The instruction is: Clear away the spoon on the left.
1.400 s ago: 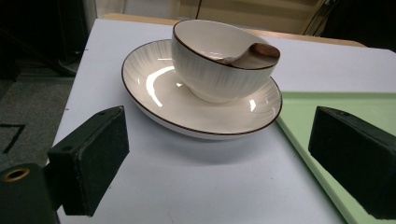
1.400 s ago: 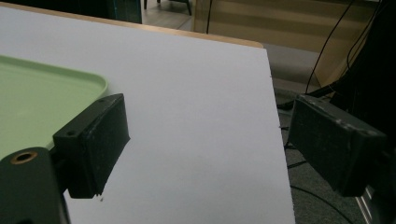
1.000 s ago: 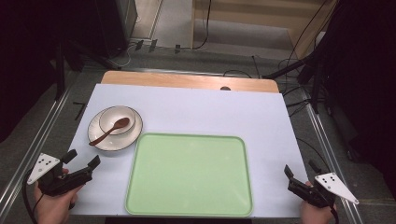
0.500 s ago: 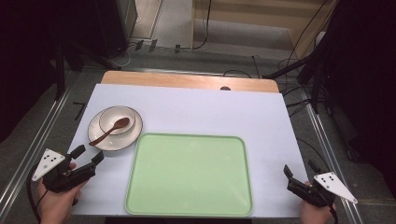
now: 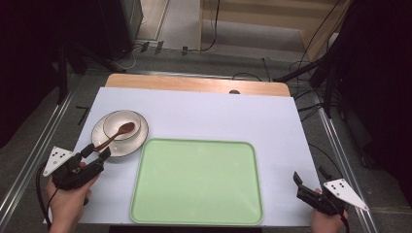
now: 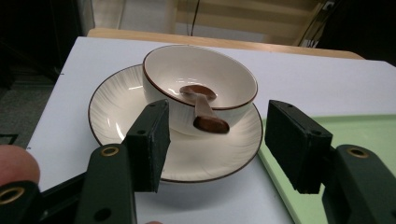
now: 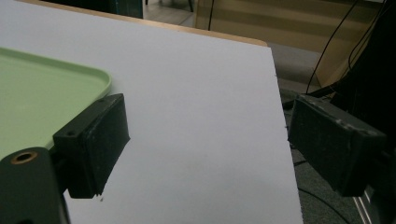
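Left gripper (image 5: 95,154) gaping beside plate (image 5: 99,130), hand (image 5: 65,204) low

No text, label, brand, number or sign can be read anywhere in these views. The grey plate on the left gripper (image 5: 94,156) and the one on the right gripper (image 5: 297,180) carry a few small dark dots, not characters. The bowl (image 6: 200,84), the saucer (image 6: 116,112) under it and the brown spoon (image 6: 204,108) bear no lettering, just a thin brown rim line on the crockery. The green tray (image 5: 196,180) and the white table sheet (image 5: 218,116) are plain and unmarked.
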